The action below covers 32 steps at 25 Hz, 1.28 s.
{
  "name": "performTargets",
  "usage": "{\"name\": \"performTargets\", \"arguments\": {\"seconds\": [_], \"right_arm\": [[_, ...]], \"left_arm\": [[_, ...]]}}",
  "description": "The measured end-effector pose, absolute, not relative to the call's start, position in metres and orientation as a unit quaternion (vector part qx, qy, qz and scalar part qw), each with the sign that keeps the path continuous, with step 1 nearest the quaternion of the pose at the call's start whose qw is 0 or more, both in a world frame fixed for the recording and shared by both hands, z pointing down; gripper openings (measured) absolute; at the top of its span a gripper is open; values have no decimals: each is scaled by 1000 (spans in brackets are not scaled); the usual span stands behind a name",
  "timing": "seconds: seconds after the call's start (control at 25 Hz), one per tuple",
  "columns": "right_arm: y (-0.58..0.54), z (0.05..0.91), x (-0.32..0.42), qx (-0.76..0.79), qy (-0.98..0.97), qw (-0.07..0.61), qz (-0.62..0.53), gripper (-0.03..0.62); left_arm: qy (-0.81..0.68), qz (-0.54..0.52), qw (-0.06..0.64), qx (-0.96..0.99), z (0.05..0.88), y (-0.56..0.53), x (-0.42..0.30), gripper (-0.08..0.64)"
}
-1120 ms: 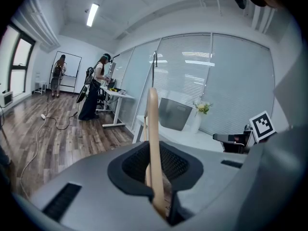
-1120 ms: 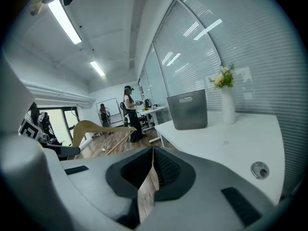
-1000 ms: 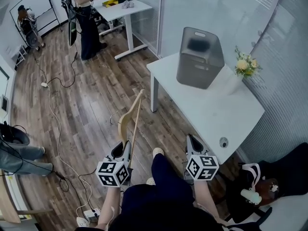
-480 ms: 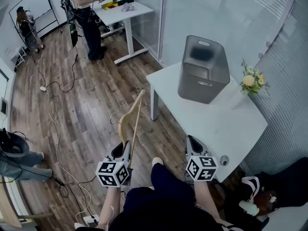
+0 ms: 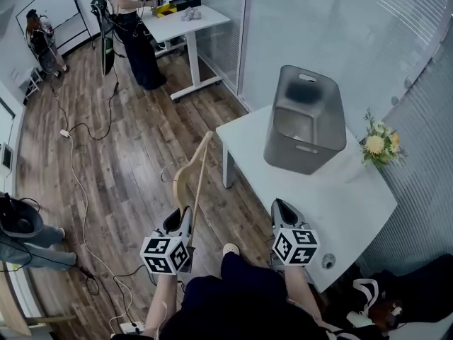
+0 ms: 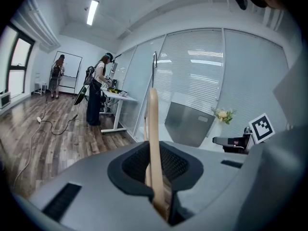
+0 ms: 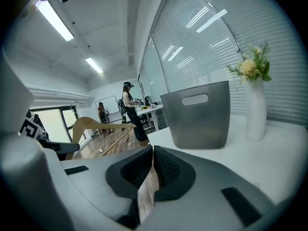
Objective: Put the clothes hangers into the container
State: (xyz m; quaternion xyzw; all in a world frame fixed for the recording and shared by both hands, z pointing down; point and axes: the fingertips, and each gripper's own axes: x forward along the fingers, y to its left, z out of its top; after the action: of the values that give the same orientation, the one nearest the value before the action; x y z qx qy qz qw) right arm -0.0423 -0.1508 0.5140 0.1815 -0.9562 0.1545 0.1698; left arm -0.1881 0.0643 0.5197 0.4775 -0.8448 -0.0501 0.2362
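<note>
Container on table, flowers to its right, hanger left of table

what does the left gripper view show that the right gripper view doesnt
Only the left gripper view: the left hand-held gripper shut on the wooden hanger, seen close up, and the right one's marker cube.
Only the right gripper view: the right hand-held gripper, jaws together with nothing between them, and the left one's marker cube.
Both: the hanger, the grey container, the flowers, the white table and a person at the far desk.
</note>
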Motion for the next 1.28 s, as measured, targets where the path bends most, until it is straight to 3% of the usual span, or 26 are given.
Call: {"name": "performTargets", "arguments": {"seconds": [0.48, 1.28], "right_arm": [[-203, 514, -87, 168, -960, 163, 156, 31], [-230, 515, -91, 172, -959, 152, 165, 31]], "left_arm": [[-852, -57, 225, 469, 515, 13, -222, 57], [-843, -48, 229, 485, 517, -23, -225, 57]]}}
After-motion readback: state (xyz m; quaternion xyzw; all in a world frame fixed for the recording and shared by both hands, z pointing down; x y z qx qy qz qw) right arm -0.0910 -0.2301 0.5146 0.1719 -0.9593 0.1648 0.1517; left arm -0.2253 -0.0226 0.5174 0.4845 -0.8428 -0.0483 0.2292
